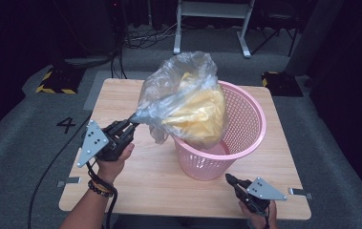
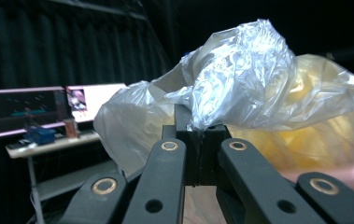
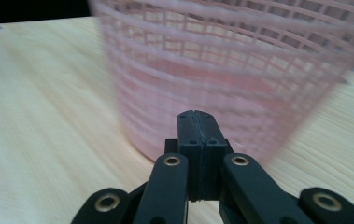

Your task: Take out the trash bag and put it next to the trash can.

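A clear plastic bag (image 1: pixel 188 95) with yellow stuff inside hangs partly over the near left rim of a pink mesh basket (image 1: pixel 245 124) on the wooden table (image 1: pixel 135 186). My left gripper (image 1: pixel 132 125) is shut on the bag's twisted corner, left of the basket; in the left gripper view the bag (image 2: pixel 249 79) bunches out from between the closed jaws of the left gripper (image 2: pixel 197 128). My right gripper (image 1: pixel 229 179) sits low at the table's near edge, just in front of the basket, shut with nothing in it. In the right gripper view the right gripper (image 3: pixel 197 122) points at the basket's wall (image 3: pixel 240 79).
The table stands on grey carpet with a floor mark "4" (image 1: pixel 66 124) to the left. White table legs (image 1: pixel 212 24) and cables lie behind. A shelf with small items (image 2: pixel 48 135) shows far off in the left gripper view. Bare tabletop spreads left and in front of the basket.
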